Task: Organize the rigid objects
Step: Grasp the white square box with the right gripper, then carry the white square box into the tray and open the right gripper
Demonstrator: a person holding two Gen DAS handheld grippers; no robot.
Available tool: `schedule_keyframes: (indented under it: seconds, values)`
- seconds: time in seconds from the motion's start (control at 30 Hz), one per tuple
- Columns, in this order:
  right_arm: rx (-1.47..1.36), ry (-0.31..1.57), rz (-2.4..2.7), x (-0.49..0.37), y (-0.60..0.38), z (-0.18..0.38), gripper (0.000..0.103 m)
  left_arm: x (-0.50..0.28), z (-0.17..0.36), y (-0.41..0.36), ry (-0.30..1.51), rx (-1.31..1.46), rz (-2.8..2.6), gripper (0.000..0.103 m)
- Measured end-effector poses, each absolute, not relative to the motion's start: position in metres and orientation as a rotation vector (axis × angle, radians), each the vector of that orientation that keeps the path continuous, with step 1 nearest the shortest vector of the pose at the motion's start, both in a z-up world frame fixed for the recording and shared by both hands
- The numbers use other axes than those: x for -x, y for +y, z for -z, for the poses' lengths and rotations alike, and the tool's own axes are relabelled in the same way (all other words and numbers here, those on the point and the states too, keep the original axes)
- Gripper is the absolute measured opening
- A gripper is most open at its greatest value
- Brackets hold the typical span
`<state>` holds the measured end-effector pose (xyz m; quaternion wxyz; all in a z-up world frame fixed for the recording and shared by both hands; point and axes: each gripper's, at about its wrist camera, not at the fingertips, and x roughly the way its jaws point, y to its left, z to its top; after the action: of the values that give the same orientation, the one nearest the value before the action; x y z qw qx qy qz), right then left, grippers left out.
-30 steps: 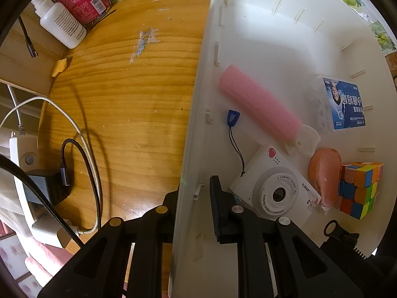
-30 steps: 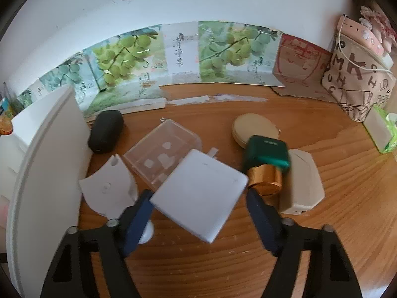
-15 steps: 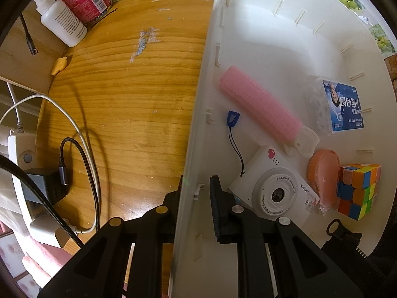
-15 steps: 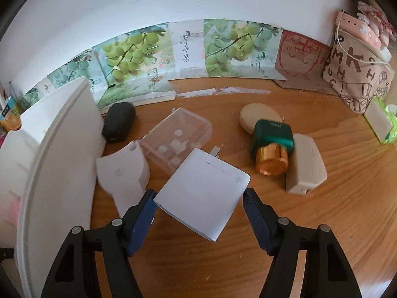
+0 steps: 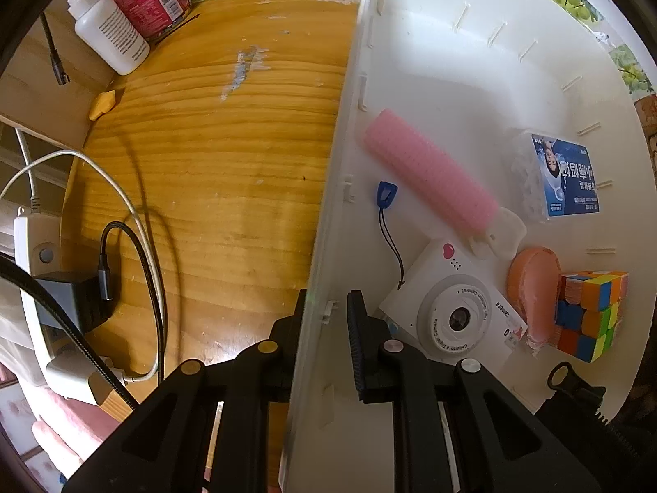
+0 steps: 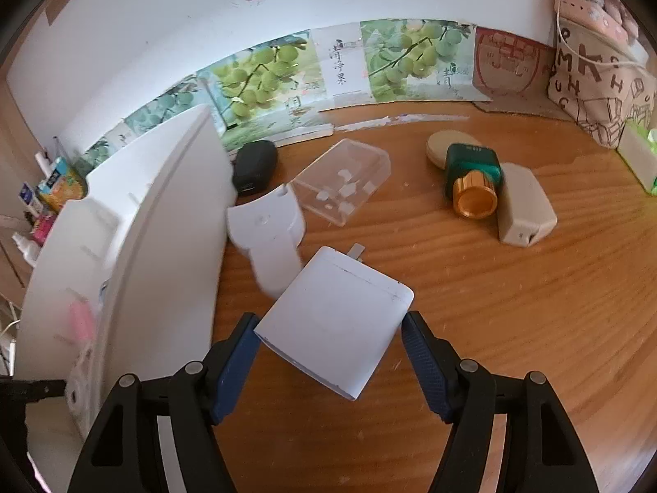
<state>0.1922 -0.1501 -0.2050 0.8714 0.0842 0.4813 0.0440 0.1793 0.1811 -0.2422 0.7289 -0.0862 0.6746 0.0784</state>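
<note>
- Wooden desk is running up to a white wall lined with grape-print cartons at 12 o'clock in the right wrist view.
- Right gripper is pinching a white power adapter between its blue-padded fingers; the adapter is sitting tilted, filling the gap, its metal prong pointing toward 12 o'clock.
- Just beyond the adapter, at 11 o'clock, a white curved plastic piece is lying on the desk, touching the wall of the white storage bin that is filling the 9 o'clock side.
- A clear plastic box is lying at 12 o'clock, a black pouch behind it beside the bin.
- At 1 o'clock, well apart from the gripper, a green bottle with a gold cap is lying between a round beige case and a beige rectangular case.
- Left gripper is straddling the bin's side wall, one finger outside and one inside, clamping on it.
- Inside the bin, a white toy camera is lying just beside the inner finger at 1 o'clock, a pink hair roller beyond it, with a Rubik's cube, an orange oval item and a blue-labelled packet toward 3 o'clock.
</note>
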Motion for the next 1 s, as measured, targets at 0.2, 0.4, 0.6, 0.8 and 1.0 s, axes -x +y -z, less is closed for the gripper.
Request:
schedule_keyframes:
  seconds: [0.2, 0.4, 0.6, 0.8, 1.0]
  values:
    - [-0.220, 0.973, -0.120, -0.178, -0.150, 0.195, 0.071, -0.176, 0.241, 0.182, 1.482, 0.190, -0.177, 0.017]
    - [-0.268, 0.888, -0.142, -0.166, -0.158, 0.178, 0.071, -0.175, 0.238, 0.182, 1.479, 0.182, -0.179, 0.017]
    - [-0.289, 0.820, -0.173, -0.158, -0.163, 0.160, 0.071, -0.173, 0.235, 0.181, 1.473, 0.185, -0.186, 0.017]
    - [-0.299, 0.759, -0.232, -0.151, -0.158, 0.141, 0.071, -0.171, 0.233, 0.182, 1.468, 0.187, -0.194, 0.017]
    - [-0.283, 0.714, -0.301, -0.146, -0.146, 0.124, 0.071, -0.172, 0.232, 0.180, 1.470, 0.174, -0.196, 0.017]
